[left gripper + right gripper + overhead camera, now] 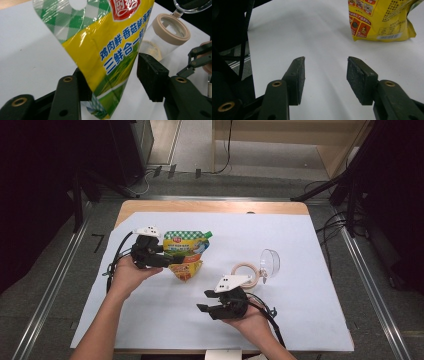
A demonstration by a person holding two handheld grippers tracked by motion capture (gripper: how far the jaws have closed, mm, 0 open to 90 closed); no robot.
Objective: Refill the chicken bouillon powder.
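A yellow and green checked spout pouch stands on the white sheet, left of the middle. My left gripper reaches in from the pouch's left side. In the left gripper view the pouch hangs between the jaws of that gripper. The left pad is hidden behind the pouch, and a thin gap shows at the right pad. My right gripper rests near the front edge, pointing left. In its own view the right gripper is open over bare sheet, with the pouch's back farther off.
A clear jar with a beige rim lies right of the pouch, its clear hinged lid swung open. The same jar also lies beyond the pouch in the left gripper view. The white sheet covers the wooden table.
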